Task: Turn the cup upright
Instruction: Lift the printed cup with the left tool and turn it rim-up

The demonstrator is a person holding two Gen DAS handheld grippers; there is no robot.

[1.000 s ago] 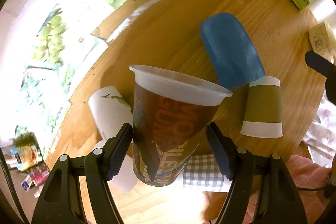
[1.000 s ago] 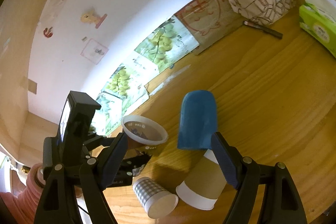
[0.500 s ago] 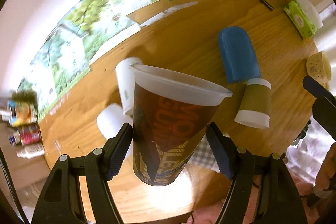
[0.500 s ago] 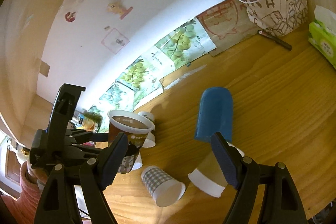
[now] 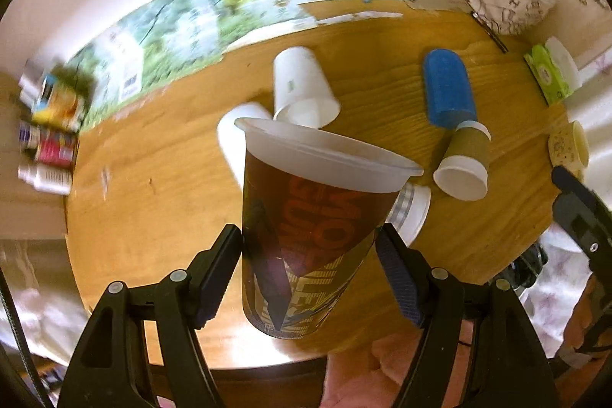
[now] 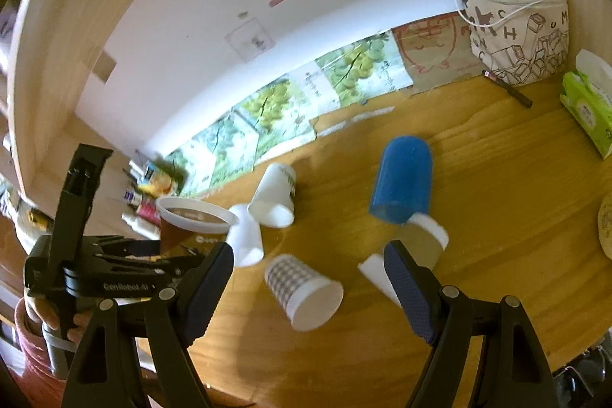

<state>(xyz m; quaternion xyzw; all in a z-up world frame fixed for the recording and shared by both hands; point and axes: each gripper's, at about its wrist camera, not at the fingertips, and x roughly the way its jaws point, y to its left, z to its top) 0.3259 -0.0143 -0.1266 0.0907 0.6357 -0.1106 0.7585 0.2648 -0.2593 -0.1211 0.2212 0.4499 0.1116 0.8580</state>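
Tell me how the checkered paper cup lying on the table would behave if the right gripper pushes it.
The checkered paper cup lies on its side, so it would probably roll in a curve, being tapered. It looks empty and thin, so likely light and easily crushed by the open right gripper.

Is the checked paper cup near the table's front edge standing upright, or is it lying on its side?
It is lying on its side: in the right wrist view the checked paper cup rests on the wooden table, its open mouth facing sideways.

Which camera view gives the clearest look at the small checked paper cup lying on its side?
The right wrist view: the small checked paper cup lies in full sight on the wooden table, mouth toward the camera. In the left wrist view only its rim peeks out behind the printed brown cup held in the left gripper.
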